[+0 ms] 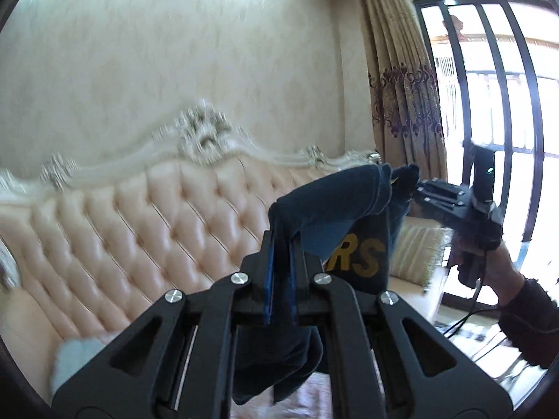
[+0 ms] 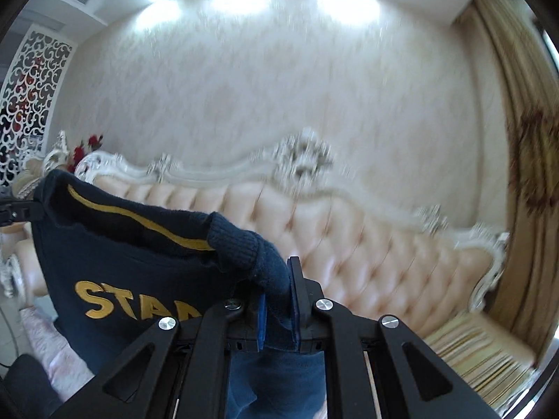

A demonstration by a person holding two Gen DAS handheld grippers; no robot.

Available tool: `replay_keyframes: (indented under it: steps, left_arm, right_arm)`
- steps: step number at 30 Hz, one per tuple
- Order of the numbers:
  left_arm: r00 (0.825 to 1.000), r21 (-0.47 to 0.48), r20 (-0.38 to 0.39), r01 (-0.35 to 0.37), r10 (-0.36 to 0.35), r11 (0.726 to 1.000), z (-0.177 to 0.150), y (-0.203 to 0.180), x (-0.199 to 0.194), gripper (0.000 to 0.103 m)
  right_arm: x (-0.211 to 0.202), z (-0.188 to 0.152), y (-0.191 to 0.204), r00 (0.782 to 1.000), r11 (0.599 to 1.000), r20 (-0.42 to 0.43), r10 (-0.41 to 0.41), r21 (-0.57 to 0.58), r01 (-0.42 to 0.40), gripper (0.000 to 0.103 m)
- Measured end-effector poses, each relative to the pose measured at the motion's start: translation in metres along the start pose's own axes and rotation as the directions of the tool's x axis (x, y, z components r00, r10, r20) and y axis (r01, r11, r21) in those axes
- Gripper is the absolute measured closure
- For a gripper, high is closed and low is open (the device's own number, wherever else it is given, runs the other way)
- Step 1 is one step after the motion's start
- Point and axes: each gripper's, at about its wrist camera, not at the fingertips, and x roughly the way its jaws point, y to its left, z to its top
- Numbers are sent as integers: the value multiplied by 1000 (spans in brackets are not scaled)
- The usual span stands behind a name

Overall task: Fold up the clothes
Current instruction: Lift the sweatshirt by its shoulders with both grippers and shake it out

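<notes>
You had navy sweatshirt [image 2: 115,262] aloft before tufted sofa [image 2: 349,244], left hand-held gripper [image 1: 281,244] and right hand-held gripper [image 2: 277,279] each clamped on its fabric. No fold made; all folding remained.

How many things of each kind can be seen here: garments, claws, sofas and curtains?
Garments: 1, the navy sweater with yellow letters, held up between both claws
Claws: 2, the left claw and the right claw, each shut on the sweater
Sofas: 1, the tufted sofa
Curtains: 1, the beige curtain
Total: 5
</notes>
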Motion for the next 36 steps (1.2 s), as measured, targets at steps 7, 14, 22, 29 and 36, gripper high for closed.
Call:
replay_keyframes:
  steps: [7, 14, 22, 29, 36]
  left_arm:
    - [997, -10, 18, -70, 70, 997, -1, 9, -48, 94]
    - [993, -23, -43, -110, 109, 994, -36, 5, -82, 94]
    - [945, -51, -271, -201, 180, 978, -114, 27, -19, 94]
    - [901, 8, -366, -248, 234, 969, -140, 53, 71, 94]
    - [845, 19, -483, -253, 231, 967, -166, 92, 194, 94]
  right_arm:
    - [-47, 29, 58, 992, 981, 96, -87, -166, 102, 92]
    - [-77, 1, 108, 988, 959, 54, -143, -240, 151, 92]
    - [-30, -84, 152, 974, 942, -110, -199, -297, 159, 93]
    - [57, -124, 161, 953, 920, -198, -229, -365, 145, 93]
    - [163, -160, 149, 924, 894, -284, -257, -432, 115, 93]
